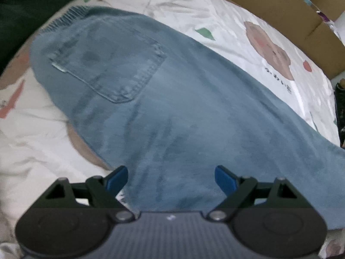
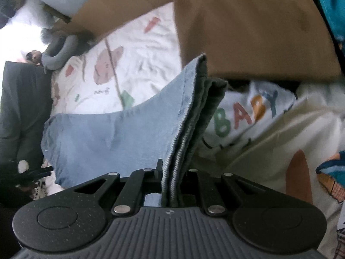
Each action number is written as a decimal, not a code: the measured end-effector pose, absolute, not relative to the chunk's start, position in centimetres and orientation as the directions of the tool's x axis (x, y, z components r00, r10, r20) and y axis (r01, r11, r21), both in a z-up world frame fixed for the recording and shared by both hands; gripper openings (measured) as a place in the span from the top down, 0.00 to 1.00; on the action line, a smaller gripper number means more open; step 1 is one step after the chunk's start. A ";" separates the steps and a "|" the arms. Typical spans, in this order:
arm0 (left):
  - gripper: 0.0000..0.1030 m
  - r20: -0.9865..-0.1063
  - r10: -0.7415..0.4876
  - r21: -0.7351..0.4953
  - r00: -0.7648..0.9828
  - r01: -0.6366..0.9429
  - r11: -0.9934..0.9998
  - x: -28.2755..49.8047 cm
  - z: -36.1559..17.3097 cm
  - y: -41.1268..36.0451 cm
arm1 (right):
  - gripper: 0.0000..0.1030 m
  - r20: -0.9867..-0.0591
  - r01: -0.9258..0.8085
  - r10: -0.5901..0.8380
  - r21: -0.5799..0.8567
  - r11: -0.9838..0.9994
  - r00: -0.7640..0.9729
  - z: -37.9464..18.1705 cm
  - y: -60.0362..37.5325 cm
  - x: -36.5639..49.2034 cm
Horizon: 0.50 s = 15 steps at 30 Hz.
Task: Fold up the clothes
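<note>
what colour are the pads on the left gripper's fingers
Blue pads, clearest in the left wrist view.

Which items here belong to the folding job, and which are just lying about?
Job:
- blue jeans
- right gripper, shut on the jeans' leg end
- left gripper, open above the jeans

Lying about:
- cardboard box
- white "BABY" garment
- printed bedsheet underneath

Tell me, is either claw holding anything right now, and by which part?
The right claw is shut on the jeans, pinching a bunched hem edge. The left claw is open above the jeans, holding nothing.
</note>
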<state>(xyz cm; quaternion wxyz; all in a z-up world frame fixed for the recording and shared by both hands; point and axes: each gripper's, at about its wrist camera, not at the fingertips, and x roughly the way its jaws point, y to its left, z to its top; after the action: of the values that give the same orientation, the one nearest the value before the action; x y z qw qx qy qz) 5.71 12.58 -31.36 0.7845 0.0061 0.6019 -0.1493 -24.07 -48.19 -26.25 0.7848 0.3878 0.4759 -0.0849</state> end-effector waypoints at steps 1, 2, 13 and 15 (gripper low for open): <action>0.13 -0.947 -0.233 -0.176 0.222 0.249 0.952 5.8 -31.8 12.2 | 0.92 -0.809 0.494 0.236 0.530 0.689 0.538 -25.5 -48.2 -23.9; 0.13 -0.947 -0.240 -0.182 0.213 0.259 0.949 5.9 -32.1 11.7 | 0.92 -0.805 0.486 0.236 0.531 0.694 0.544 -24.6 -48.2 -23.8; 0.13 -0.944 -0.292 -0.235 0.156 0.308 0.922 6.7 -34.6 8.4 | 0.92 -0.812 0.450 0.126 0.436 0.779 0.570 -16.6 -47.5 -20.3; 0.13 -0.942 -0.298 -0.241 0.152 0.309 0.920 6.8 -34.8 8.3 | 0.92 -0.808 0.445 0.119 0.433 0.784 0.577 -15.7 -47.9 -19.8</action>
<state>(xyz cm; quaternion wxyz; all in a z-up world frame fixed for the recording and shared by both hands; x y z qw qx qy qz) 6.82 8.27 -34.78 0.7589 0.0042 0.6198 -0.1999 -19.76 -47.86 -15.70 0.8308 0.3137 0.4493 -0.0980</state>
